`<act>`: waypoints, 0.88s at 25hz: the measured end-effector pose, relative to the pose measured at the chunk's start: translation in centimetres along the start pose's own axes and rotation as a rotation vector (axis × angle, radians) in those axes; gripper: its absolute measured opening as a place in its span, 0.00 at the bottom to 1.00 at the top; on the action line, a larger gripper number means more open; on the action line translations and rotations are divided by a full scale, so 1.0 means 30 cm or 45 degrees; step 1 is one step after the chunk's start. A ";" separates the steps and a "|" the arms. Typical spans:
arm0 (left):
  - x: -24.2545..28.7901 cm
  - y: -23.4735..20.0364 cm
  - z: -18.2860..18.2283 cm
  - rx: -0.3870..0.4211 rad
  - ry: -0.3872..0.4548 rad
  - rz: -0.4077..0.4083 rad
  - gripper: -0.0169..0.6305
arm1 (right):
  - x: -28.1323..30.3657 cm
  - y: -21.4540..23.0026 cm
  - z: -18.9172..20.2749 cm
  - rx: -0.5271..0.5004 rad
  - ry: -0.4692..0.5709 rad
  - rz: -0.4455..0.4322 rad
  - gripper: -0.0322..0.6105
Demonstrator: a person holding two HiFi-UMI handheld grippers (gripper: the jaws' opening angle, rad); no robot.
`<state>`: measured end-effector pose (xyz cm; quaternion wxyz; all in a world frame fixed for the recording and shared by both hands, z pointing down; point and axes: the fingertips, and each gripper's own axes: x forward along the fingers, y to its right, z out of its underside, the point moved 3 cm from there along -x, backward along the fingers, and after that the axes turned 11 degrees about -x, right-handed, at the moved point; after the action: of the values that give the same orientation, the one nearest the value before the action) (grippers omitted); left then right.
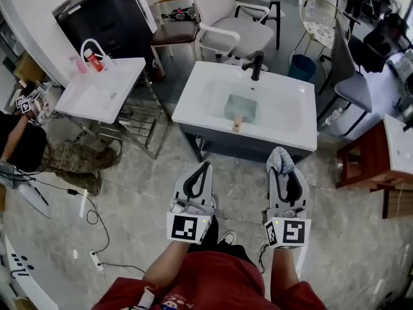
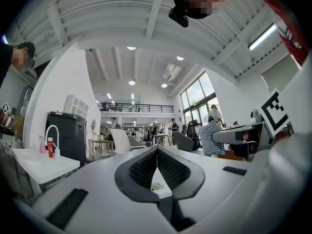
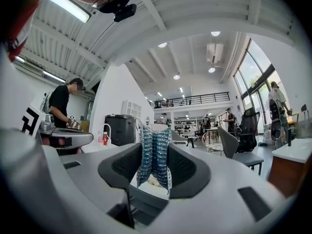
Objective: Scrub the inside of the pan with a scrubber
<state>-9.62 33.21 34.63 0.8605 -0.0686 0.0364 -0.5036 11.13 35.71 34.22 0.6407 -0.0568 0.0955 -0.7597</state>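
A pale green pan (image 1: 241,106) with a short wooden handle lies in the basin of the white sink (image 1: 284,123), ahead of both grippers. A blue-grey mesh scrubber (image 1: 280,159) (image 3: 153,157) is clamped in my right gripper (image 1: 283,167) (image 3: 154,147), which hovers over the floor just short of the sink's front right edge. At about the same height, to the left, my left gripper (image 1: 206,166) (image 2: 157,152) is shut with nothing between its pads and points at the sink's front left corner.
A black faucet (image 1: 257,64) rises at the sink's back edge. A second white basin (image 1: 97,94) with a red bottle stands at the left, a wooden table (image 1: 369,160) at the right, chairs behind. A person (image 1: 19,141) crouches far left; cables (image 1: 90,215) lie on the floor.
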 end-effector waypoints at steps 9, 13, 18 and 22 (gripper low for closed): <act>0.334 -0.215 0.015 0.006 -0.040 0.079 0.05 | 0.347 0.026 0.067 -0.037 -0.092 0.056 0.33; 0.475 -0.329 -0.008 0.007 -0.041 0.093 0.05 | 0.516 0.027 0.060 -0.039 -0.099 0.070 0.33; 0.602 -0.439 -0.063 0.016 -0.009 0.121 0.05 | 0.681 0.015 0.044 -0.061 -0.099 0.103 0.33; 0.673 -0.505 -0.091 0.016 0.002 0.132 0.05 | 0.768 0.011 0.022 -0.064 -0.093 0.127 0.33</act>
<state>-13.14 8.08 34.39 0.8858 -0.0609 0.0373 -0.4585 7.61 12.94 33.96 0.6792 -0.0957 0.0939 -0.7216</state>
